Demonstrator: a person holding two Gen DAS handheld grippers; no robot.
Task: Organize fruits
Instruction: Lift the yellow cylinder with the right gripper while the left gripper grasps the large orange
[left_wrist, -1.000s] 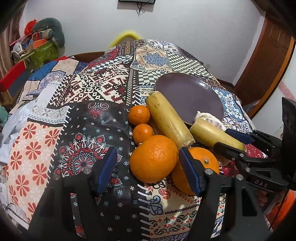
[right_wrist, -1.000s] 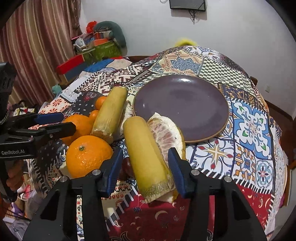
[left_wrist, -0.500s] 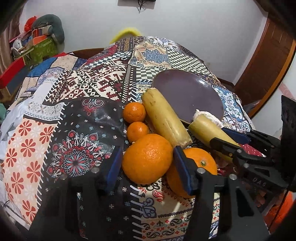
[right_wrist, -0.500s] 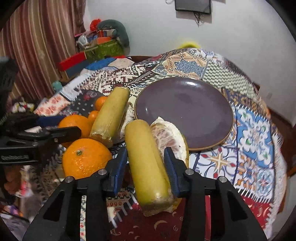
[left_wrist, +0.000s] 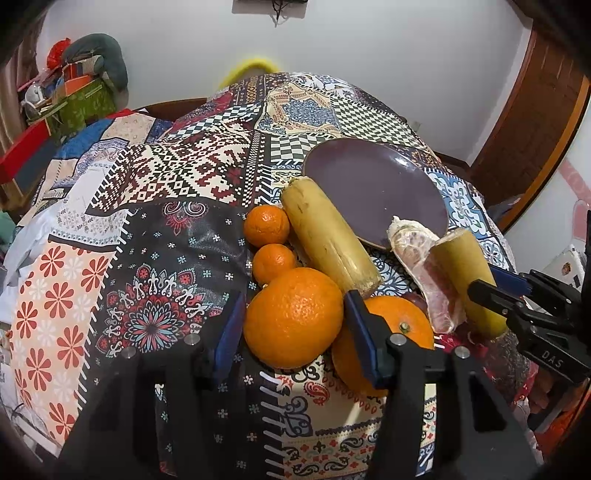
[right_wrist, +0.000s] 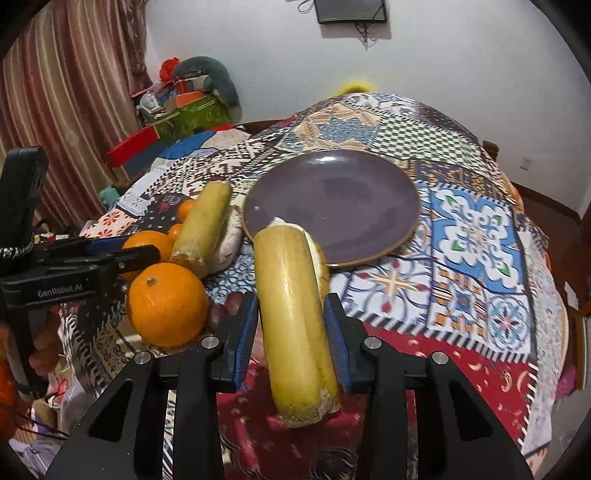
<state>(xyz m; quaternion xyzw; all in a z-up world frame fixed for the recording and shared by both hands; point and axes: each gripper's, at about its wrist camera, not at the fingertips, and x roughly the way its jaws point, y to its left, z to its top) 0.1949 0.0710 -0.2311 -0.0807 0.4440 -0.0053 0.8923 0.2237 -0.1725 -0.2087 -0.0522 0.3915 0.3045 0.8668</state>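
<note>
Right gripper (right_wrist: 291, 306): clenched across the lower part of the yellow stalk (right_wrist: 288, 266), a pad flat on each side. Stalk's long axis in line with the fingers, cut end nearest the camera, far end tipped up over the near rim of the purple plate (right_wrist: 332, 206). Plate straight ahead of this gripper and nearer to it than to the other one; likely just a short carry forward.

Left gripper (left_wrist: 293, 314): jaws closing with the large orange (left_wrist: 291, 317) between them, pads at its skin on both sides. Orange resting on the patterned cloth (left_wrist: 147, 258), touching a second orange (left_wrist: 391, 321) to the right. Plate beyond and to the right, with the other stalk (left_wrist: 325, 236) lying across that path.
</note>
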